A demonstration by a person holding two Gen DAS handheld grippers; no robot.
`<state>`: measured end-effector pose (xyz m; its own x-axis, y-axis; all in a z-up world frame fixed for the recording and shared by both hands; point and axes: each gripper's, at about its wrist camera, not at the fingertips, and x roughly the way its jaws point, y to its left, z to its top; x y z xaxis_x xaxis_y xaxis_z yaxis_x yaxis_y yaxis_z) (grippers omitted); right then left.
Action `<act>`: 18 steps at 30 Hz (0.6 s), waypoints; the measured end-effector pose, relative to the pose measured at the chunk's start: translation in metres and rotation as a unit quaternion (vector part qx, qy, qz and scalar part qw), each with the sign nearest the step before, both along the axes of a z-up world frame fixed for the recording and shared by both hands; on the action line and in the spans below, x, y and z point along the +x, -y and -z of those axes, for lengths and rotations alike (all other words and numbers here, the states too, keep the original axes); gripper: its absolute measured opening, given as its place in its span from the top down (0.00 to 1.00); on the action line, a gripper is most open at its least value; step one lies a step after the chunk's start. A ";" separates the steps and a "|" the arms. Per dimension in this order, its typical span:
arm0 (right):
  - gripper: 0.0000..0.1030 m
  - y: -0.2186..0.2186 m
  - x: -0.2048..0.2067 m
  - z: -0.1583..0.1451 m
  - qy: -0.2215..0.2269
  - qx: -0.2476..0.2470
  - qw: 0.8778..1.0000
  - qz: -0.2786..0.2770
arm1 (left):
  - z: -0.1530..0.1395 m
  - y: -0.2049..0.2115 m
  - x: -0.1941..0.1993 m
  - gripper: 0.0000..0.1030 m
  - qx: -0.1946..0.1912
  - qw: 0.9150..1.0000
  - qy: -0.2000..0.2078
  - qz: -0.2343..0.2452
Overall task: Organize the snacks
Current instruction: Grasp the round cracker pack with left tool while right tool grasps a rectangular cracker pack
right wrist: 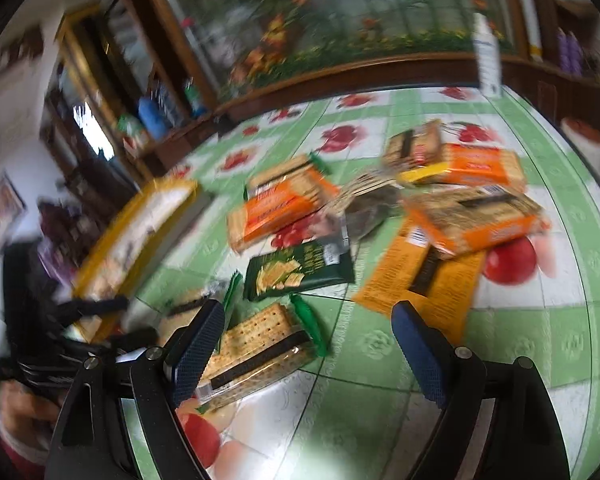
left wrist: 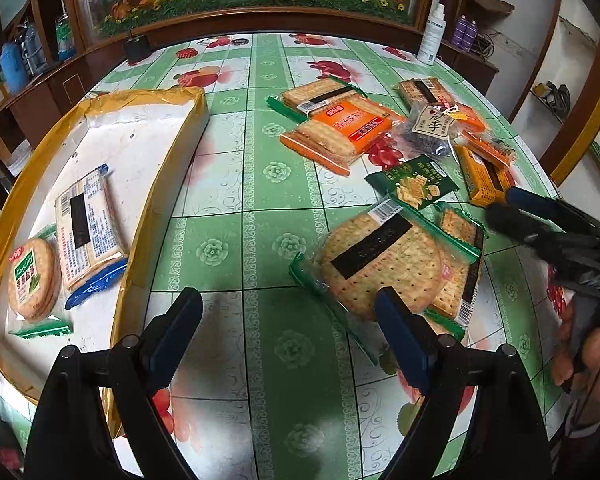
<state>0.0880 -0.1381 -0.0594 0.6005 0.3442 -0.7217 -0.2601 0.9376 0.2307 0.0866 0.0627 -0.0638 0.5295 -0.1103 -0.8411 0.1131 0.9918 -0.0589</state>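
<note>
The left gripper point(left wrist: 288, 340) is nearest the camera, its fingers spread wide with nothing between them, hanging over the green flowered table point(left wrist: 236, 240). Just ahead of its right finger lies a round cracker pack point(left wrist: 380, 264) in a clear green-edged wrapper, partly overlapping a square cracker pack point(left wrist: 460, 268). Beyond them sits a dark green snack bag point(left wrist: 412, 184), then an orange cracker pack point(left wrist: 340, 132) and a loose heap of other orange and yellow snacks point(left wrist: 484, 160) at the far right. At the left, a yellow-edged box point(left wrist: 160, 184) already holds a round biscuit pack point(left wrist: 32, 276) and a blue-edged cracker pack point(left wrist: 88, 228), side by side. The right gripper point(right wrist: 308, 340) also has its fingers spread and empty; its view is blurred, with the square cracker pack just beside its left finger.
</note>
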 end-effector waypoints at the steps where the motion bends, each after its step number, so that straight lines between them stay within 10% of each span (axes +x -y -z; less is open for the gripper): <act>1: 0.15 -0.009 0.004 0.002 -0.001 -0.027 1.000 -0.003 | 0.001 -0.001 0.000 0.14 0.000 1.000 -0.001 -0.001; 9: 0.15 -0.073 0.020 0.009 0.007 -0.170 0.984 -0.051 | -0.001 -0.005 0.000 0.14 -0.010 1.000 -0.001 -0.007; 18: 0.00 -0.038 -0.023 0.003 0.001 -0.237 0.969 -0.071 | 0.001 -0.002 -0.002 0.14 -0.008 1.000 -0.007 -0.003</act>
